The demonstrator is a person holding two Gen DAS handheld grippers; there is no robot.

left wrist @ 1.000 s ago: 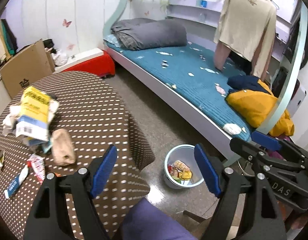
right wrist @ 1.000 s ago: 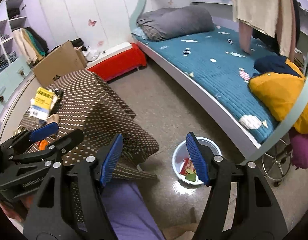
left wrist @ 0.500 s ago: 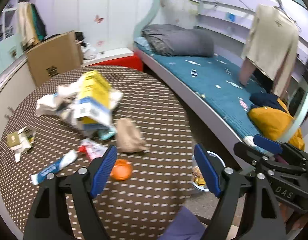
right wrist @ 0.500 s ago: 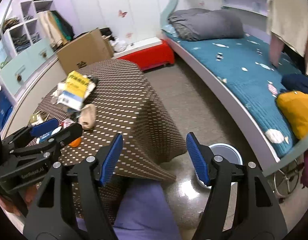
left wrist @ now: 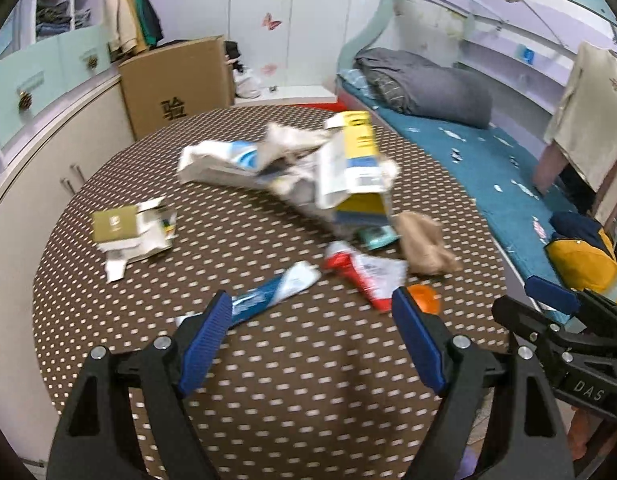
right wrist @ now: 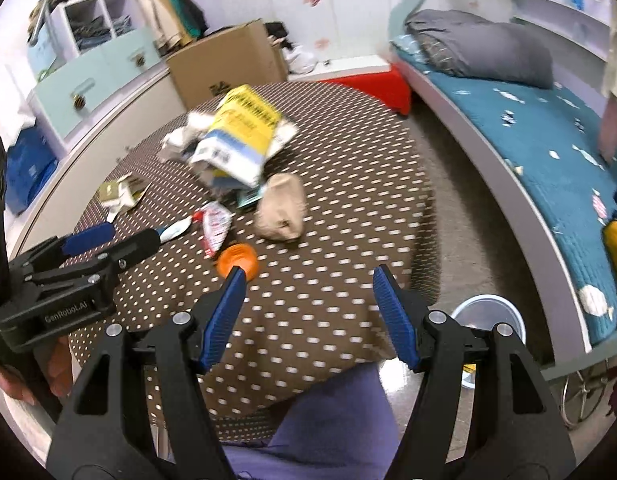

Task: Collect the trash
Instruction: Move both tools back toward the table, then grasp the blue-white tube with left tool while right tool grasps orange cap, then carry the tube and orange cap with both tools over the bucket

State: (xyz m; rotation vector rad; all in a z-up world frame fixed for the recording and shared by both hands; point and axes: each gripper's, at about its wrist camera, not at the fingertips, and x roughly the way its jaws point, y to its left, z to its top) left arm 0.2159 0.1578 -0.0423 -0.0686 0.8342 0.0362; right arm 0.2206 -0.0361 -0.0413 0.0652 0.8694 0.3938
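Trash lies scattered on a round table with a brown dotted cloth (left wrist: 292, 392) (right wrist: 348, 184). There is a yellow-and-white carton (left wrist: 354, 168) (right wrist: 240, 136), crumpled white paper (left wrist: 228, 160), a tan paper wad (left wrist: 424, 244) (right wrist: 282, 208), a red-and-white wrapper (left wrist: 368, 272) (right wrist: 216, 224), a blue-and-white tube (left wrist: 272, 292), an orange lid (left wrist: 424, 298) (right wrist: 237, 260) and an olive card with scraps (left wrist: 128, 228). My left gripper (left wrist: 312, 316) hovers over the near table; its jaws are opening and hold nothing. My right gripper (right wrist: 306, 292) is open and empty, with the orange lid just beyond its left fingertip.
A white bucket (right wrist: 486, 312) with trash in it stands on the floor right of the table, beside a bed (right wrist: 548, 128) with a blue cover. A cardboard box (left wrist: 176, 84) and cabinets (left wrist: 48, 80) stand behind the table. A person's purple-clad leg (right wrist: 328, 420) is below.
Both views have swung left from the bucket and bed onto the table. The trash now fills the middle of both views; the bucket has left the left wrist view.
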